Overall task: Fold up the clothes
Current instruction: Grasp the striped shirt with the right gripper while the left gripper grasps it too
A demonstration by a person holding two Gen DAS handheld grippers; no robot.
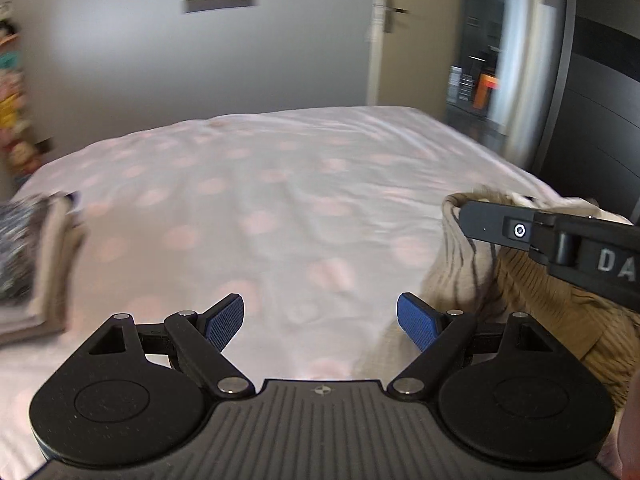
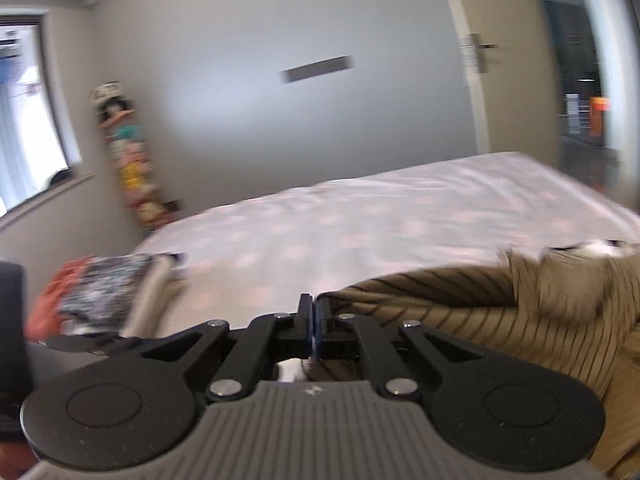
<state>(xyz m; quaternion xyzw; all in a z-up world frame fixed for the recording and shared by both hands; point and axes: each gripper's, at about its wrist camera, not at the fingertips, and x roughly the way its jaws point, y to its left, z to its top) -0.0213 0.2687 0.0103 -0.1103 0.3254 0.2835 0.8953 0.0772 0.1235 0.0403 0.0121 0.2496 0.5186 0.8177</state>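
Right gripper (image 2: 314,322) pinched tight on striped top (image 2: 460,312), lifting it off bed (image 1: 280,184) for folding; left gripper (image 1: 320,322) wide open, empty.

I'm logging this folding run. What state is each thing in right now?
Left gripper: open, nothing between its pads.
Right gripper: shut on the striped garment.
Striped garment: unfolded, bunched, lifted at one edge.
Folded stack: folded, lying at the bed's left edge.
Bed: sheet spread, lightly wrinkled.
Door: open.
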